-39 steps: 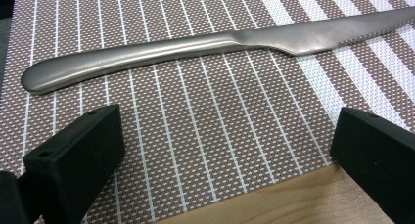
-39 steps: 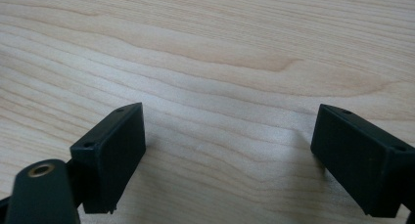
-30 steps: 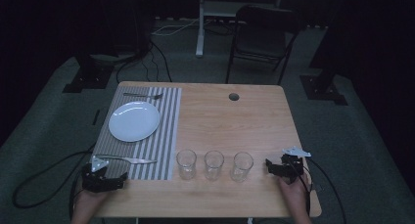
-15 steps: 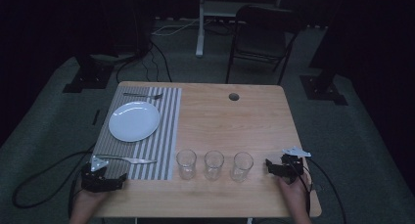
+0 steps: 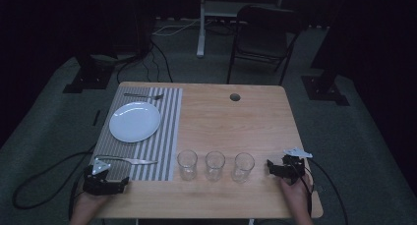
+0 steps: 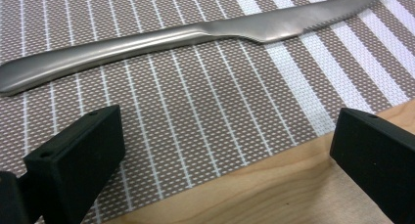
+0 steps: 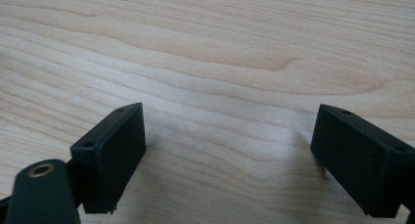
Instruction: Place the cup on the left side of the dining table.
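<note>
No movement since the earlier frames: both claws sit where they were at the near edge of the bench [image 5: 211,195], and nothing on it has shifted. My read: work hasn't started, this is a rest or staging pose.

Left claw [image 6: 225,150]: jaws spread wide, nothing between them, hovering low over the near strip of the striped placemat [image 6: 186,111] where it meets the wood. In the high view the left claw [image 5: 104,178] is at the near-left corner with the hand behind it.

The thing nearest to it is the table knife [image 6: 161,38], lying flat on the placemat just beyond the jaws. All metal with a brushed satin finish and a smooth rounded handle. The handle end points to the left of the left gripper view and the serrated blade runs off to the upper right. In the high view the knife [image 5: 133,160] lies crosswise along the mat's near edge. It looks thin and flush to the mat, so I'd expect a pinch on the handle to need a low approach.

Right claw [image 7: 230,155]: jaws also wide apart and empty, over bare wood. In the high view the right claw [image 5: 285,168] is at the near right, near the rightmost glass.

Further in:
- Three clear glass tumblers [image 5: 215,165] stand upright in a row, apart from each other.
- A white plate [image 5: 134,122] sits on the placemat.
- A fork [image 5: 143,95] lies at the mat's far edge.
- A round cable hole [image 5: 235,97] is at the far side of the bench.
</note>
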`<action>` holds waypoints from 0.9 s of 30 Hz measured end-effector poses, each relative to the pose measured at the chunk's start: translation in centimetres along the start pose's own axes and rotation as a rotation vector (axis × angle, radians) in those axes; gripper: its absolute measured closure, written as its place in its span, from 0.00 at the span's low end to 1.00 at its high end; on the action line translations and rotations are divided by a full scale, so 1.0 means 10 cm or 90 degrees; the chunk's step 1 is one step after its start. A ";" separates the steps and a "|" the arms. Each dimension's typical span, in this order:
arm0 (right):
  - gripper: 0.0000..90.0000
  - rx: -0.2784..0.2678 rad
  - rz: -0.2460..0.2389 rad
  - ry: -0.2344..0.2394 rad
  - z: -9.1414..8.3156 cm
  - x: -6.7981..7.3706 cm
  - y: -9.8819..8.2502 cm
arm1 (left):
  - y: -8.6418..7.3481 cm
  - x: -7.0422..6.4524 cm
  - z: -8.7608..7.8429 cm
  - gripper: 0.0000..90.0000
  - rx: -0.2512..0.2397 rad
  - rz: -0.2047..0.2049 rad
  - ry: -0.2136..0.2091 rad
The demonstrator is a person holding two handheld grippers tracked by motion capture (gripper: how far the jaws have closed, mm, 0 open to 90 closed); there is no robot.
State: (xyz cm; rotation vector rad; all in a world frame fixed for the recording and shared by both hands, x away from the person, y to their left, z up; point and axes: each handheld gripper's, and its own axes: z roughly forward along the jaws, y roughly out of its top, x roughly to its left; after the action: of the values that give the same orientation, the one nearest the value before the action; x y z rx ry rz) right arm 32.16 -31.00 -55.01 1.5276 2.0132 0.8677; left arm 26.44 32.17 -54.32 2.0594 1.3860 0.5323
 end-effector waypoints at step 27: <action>0.14 0.000 0.000 0.000 0.00 0.00 0.00 | 0.16 -0.38 0.03 0.00 -0.020 0.058 -0.088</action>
State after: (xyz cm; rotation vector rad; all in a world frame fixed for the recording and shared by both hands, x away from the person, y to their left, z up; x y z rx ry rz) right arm 32.16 -31.00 -55.01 1.5280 2.0132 0.8677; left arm 26.32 28.17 -53.41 2.1000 1.2020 0.4380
